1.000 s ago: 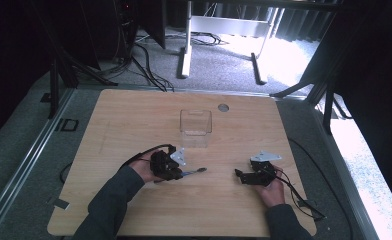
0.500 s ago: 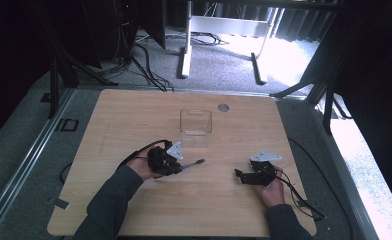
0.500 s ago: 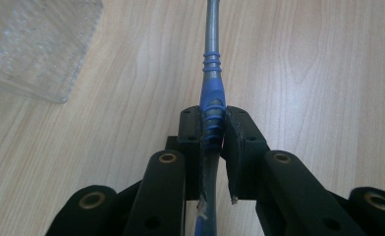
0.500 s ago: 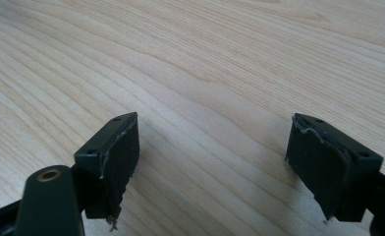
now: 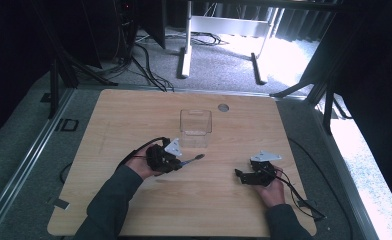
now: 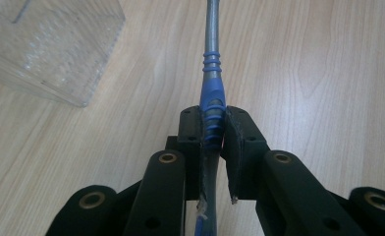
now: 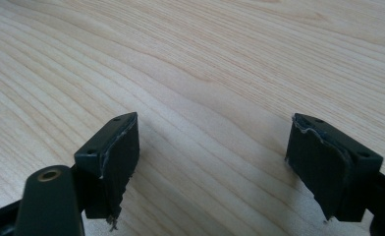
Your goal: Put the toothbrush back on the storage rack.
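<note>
A pale wooden surface (image 5: 134,115) with rounded corners sits on grey carpet, with dark stands and cables beyond its far edge. A clear square container (image 5: 195,128) stands upright near the middle, and a small round grey disc (image 5: 223,107) lies just beyond it to the right. The left tongs (image 5: 181,163), held in a sleeved hand, grip a thin blue and grey tool (image 5: 193,159) that points toward the container. The right tongs (image 5: 238,175) rest well apart on the right, pointing left
</note>
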